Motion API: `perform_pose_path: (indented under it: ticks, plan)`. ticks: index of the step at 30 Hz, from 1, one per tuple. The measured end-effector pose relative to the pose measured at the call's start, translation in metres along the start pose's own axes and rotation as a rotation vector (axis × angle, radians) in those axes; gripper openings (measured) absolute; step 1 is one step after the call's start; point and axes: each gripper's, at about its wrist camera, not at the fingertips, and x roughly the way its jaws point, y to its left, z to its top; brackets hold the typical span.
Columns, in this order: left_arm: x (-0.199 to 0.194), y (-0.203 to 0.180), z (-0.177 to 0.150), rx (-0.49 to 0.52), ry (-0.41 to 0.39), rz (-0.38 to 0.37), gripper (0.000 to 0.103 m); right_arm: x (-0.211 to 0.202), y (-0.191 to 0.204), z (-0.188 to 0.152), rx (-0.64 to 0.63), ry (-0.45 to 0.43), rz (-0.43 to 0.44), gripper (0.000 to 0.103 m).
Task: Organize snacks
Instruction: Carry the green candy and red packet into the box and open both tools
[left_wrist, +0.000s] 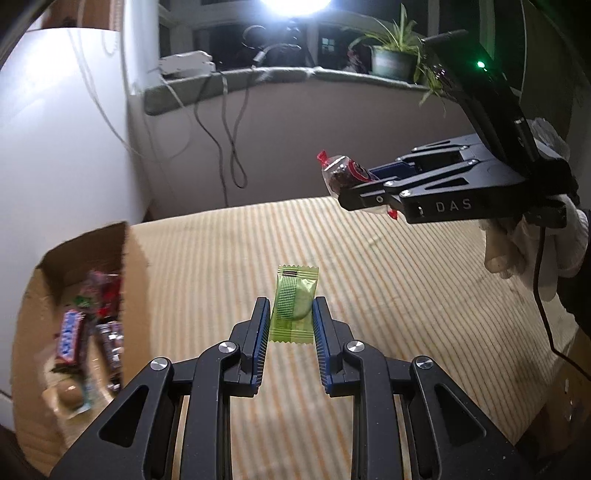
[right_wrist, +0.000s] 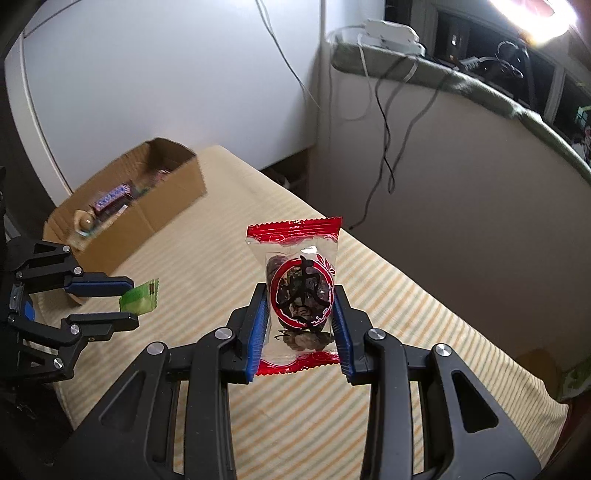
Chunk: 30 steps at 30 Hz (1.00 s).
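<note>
green snack packet (left_wrist: 293, 304) held upright between the blue pads of the left gripper (left_wrist: 288, 314), jaws nearly closed and pressing on both sides of the wrapper, lifted clear above the striped tabletop (left_wrist: 388, 288). in the right wrist view seen from the side, only the green end (right_wrist: 140, 299) sticking out past the fingertips of the left gripper (right_wrist: 127, 301).

red and clear snack packet (right_wrist: 301, 295) with dark dried fruit inside, clamped upright in the right gripper (right_wrist: 301, 306), jaws narrow and tight on its two long edges, also raised off the tabletop (right_wrist: 369, 251). in the left wrist view the same packet (left_wrist: 341, 173) pinched at the tip of the right gripper (left_wrist: 354, 184), carried by a hand in a white glove (left_wrist: 535, 243), well apart from the green one, toward the right side.

open cardboard box (right_wrist: 140, 206) at the far left corner of the tabletop, already with several snacks inside, among them a blue chocolate bar (left_wrist: 70, 338). box wall (left_wrist: 135, 295) just left of the left gripper.

behind the far edge: a window sill (left_wrist: 258, 79) with hanging cables and a potted plant (left_wrist: 393, 55).
</note>
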Motion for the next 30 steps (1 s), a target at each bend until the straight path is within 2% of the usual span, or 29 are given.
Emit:
perform_pose_path:
  ticks: [10,30]
  plan:
    - [-0.038,0.038,-0.012,-0.07,-0.058,0.057,0.022,-0.004,0.055,0.03,-0.051,-0.041,0.049,0.034]
    - [-0.08,0.118,-0.036,-0.187,-0.105,0.179,0.022,0.042,0.149,0.085,-0.152,-0.041,0.149,0.034]
